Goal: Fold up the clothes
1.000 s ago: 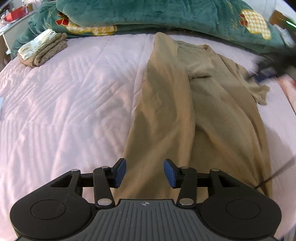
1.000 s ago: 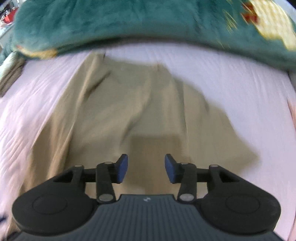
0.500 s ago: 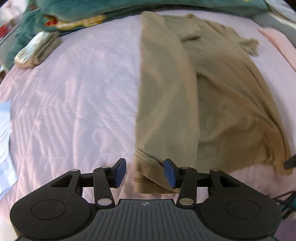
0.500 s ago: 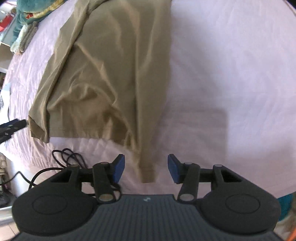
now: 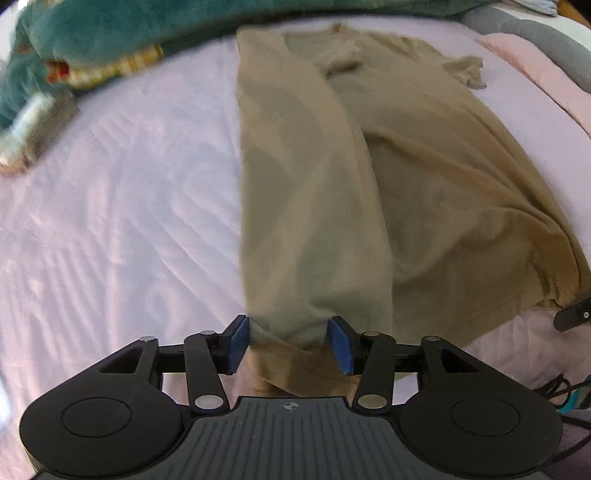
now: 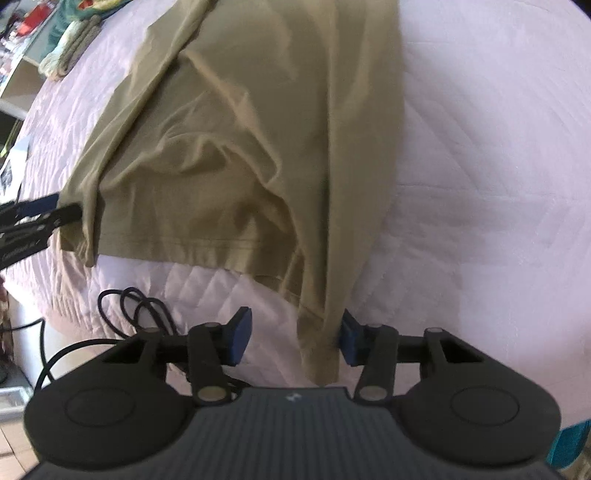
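The left gripper (image 5: 290, 343) points down at the near left corner of the shirt (image 5: 369, 184), and its jaws are opening; the folded hem lies between the blue pads (image 5: 236, 345), which stand just clear of the cloth. The right gripper (image 6: 293, 339) is over the shirt's near right corner, at the bed's edge. Its jaws are closing, with the corner of the hem between them; the right pad touches the cloth and the left pad is still apart from it. A black cable (image 6: 125, 310) loops beside the bed below that corner. The tan shirt lies flat on the pink quilt (image 5: 110, 221), its left side folded over lengthwise, the collar at the far end. Beyond it lies a green blanket (image 5: 92, 33), with a small pile of knitwear (image 5: 29, 129) at the far left.
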